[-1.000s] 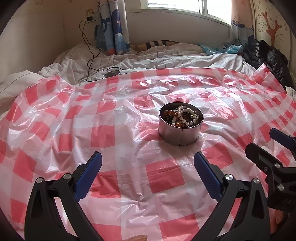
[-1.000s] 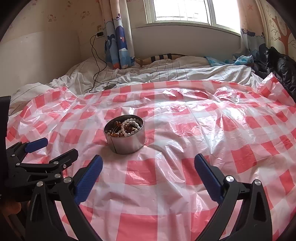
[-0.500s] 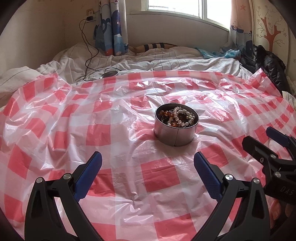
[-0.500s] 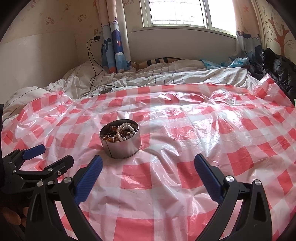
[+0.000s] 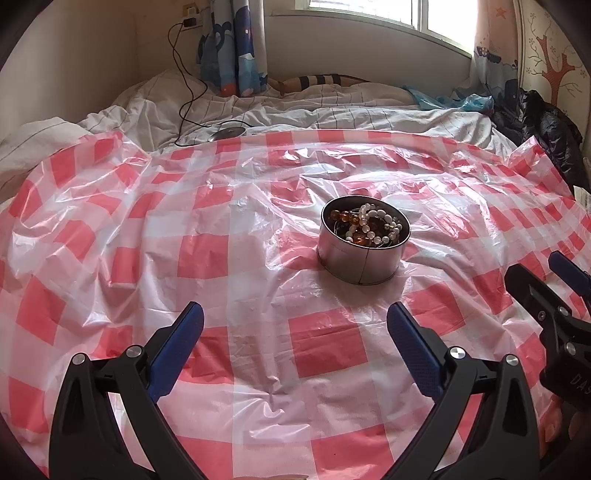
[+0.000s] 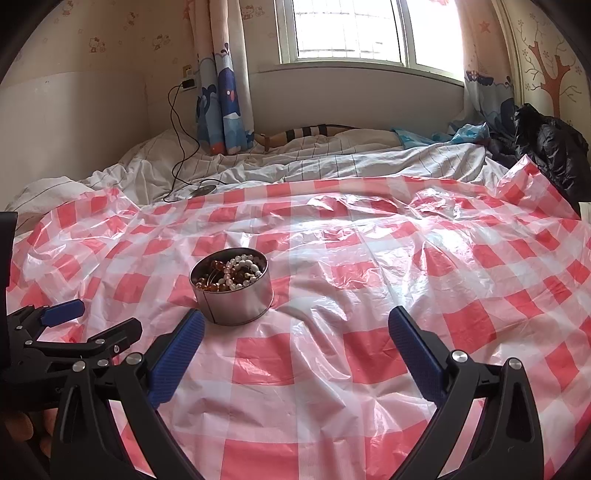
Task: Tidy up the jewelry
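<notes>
A round metal tin [image 5: 360, 264] stands on the red-and-white checked plastic sheet [image 5: 221, 236]. It holds a tangle of white and amber bead bracelets [image 5: 369, 223]. The tin also shows in the right wrist view [image 6: 236, 302], with the beads [image 6: 232, 275] inside. My left gripper [image 5: 295, 332] is open and empty, hovering short of the tin. My right gripper [image 6: 295, 328] is open and empty, with the tin just beyond its left fingertip. Each gripper shows at the edge of the other's view: the right gripper [image 5: 557, 280] and the left gripper [image 6: 92, 319].
The sheet covers a bed with rumpled white bedding [image 6: 295, 162] behind it. A black cable and round charger pad [image 5: 229, 133] lie at the back left. A black jacket [image 6: 546, 147] sits at the back right. A wall with a window [image 6: 347, 33] and curtains runs behind the bed.
Both grippers have pulled back and tilted up a little, so the tin sits lower and farther in each view. Both stay open and empty.
</notes>
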{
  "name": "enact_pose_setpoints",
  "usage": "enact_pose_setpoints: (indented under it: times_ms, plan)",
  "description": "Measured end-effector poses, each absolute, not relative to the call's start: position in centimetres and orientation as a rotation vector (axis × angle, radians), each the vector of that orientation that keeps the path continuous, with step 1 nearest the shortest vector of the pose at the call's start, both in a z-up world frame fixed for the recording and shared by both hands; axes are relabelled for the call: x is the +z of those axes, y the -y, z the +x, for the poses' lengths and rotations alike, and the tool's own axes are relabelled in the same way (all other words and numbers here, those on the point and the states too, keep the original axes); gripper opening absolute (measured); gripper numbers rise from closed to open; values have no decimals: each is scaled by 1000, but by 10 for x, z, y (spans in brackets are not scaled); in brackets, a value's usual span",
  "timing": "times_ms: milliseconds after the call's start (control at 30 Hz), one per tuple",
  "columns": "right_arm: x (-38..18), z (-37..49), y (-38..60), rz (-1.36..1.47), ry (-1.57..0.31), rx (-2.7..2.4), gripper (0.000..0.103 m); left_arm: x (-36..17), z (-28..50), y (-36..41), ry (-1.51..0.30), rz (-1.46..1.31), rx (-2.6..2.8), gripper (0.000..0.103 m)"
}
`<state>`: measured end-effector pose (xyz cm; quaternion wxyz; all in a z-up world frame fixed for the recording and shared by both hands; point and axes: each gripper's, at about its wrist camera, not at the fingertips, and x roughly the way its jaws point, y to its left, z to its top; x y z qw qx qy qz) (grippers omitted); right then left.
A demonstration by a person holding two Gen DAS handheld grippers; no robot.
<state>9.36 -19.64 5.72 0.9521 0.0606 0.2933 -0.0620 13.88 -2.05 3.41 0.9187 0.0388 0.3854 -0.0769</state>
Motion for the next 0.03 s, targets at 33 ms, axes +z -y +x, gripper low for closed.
enact_pose_setpoints:
  times_ms: [33]
  plan:
    - [57,94,197,123,-596,-126,95,34,138,21,-791,82,-159,95]
